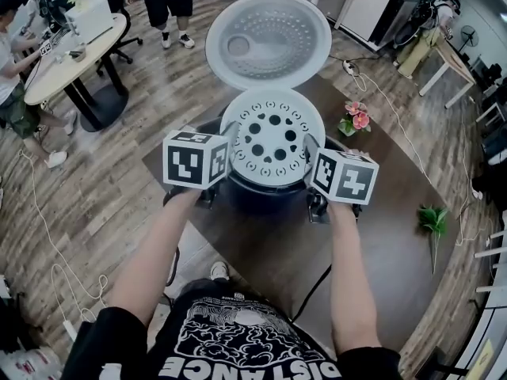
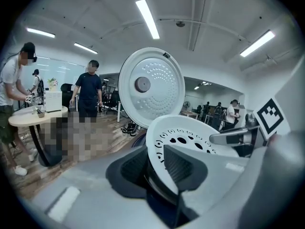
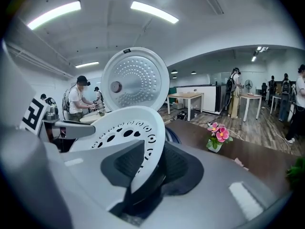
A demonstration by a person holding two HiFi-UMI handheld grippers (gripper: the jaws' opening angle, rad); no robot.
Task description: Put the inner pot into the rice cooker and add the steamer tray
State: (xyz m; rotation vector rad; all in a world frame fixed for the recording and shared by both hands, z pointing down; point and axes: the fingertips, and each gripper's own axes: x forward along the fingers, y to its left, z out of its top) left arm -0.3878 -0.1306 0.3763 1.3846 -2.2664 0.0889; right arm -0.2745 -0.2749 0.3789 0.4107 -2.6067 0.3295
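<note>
Dark brown worktop (image 1: pixel 396 244), wood-floored office around: rice cooker (image 1: pixel 265 190) at frame centre, its lid (image 1: pixel 268 39) raised at upper centre. White perforated steamer tray (image 1: pixel 272 137) sits on the cooker's mouth. Left tool (image 2: pixel 157 168) and right tool (image 3: pixel 152 166) straddle opposite tray rims, jaws slightly apart, pads not clamping.

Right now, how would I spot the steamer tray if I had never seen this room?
Find the dark table and the rice cooker on it, its round lid raised. The steamer tray is the white disc at the cooker's mouth, its rim between the fingers of the left gripper and the right gripper. Unlike the dimpled lid, it is pierced with big holes.
</note>
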